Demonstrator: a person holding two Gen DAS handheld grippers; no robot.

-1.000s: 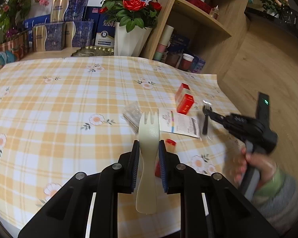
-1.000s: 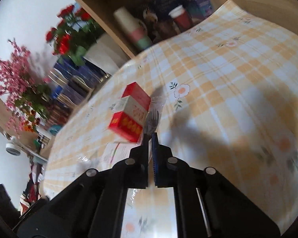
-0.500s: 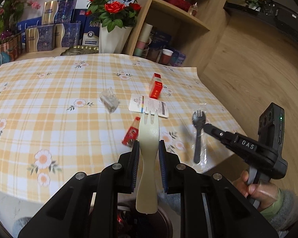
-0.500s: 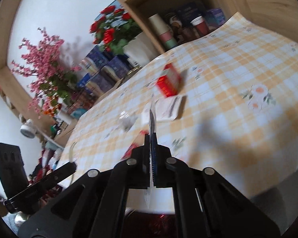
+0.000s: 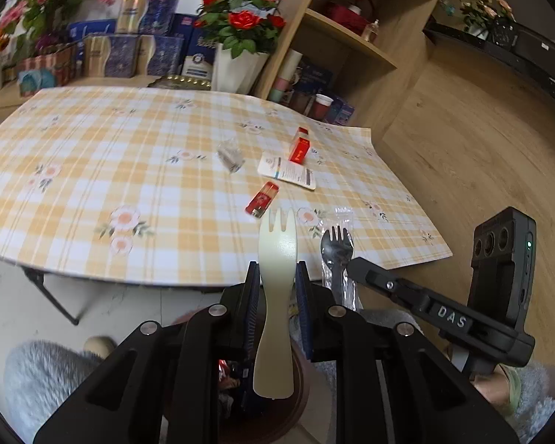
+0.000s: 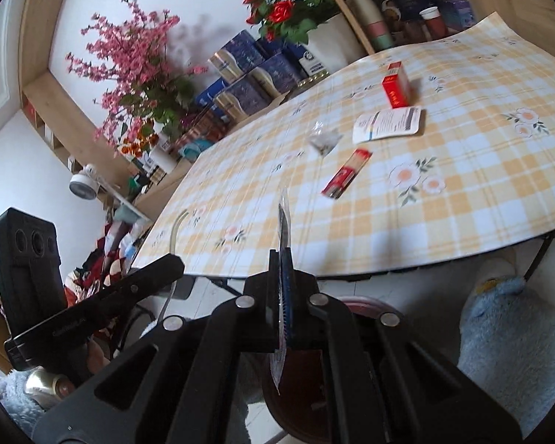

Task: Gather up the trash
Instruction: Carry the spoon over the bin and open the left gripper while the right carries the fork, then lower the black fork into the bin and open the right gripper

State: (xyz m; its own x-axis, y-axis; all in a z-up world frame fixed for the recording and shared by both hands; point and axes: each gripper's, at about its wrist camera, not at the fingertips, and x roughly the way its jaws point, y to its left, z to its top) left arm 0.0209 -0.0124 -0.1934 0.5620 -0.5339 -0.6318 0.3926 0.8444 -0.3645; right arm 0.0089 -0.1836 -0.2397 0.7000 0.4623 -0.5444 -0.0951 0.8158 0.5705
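Observation:
My left gripper (image 5: 277,277) is shut on a cream plastic spork (image 5: 276,259) that stands upright between its pads. My right gripper (image 6: 283,259) is shut on a black fork in a clear wrapper (image 5: 337,249), which shows edge-on in the right wrist view. Both grippers hang just off the table's front edge, over a dark red round bin (image 5: 302,381) with scraps inside. On the checked tablecloth (image 5: 92,170) lie a red box (image 5: 300,147), a white printed packet (image 5: 288,172), a small red packet (image 5: 262,199) and a crumpled clear wrapper (image 5: 231,155).
Blue boxes (image 5: 144,51), a white vase of red roses (image 5: 240,63) and a wooden shelf unit (image 5: 347,37) with paper cups stand behind the table. Folding table legs (image 5: 51,296), fluffy slippers (image 6: 507,318) and wooden floor (image 5: 462,140) surround the bin.
Both grippers have drawn back from above the table to beyond its front edge, carrying the spork and the wrapped fork. The bin has come into view beneath them.

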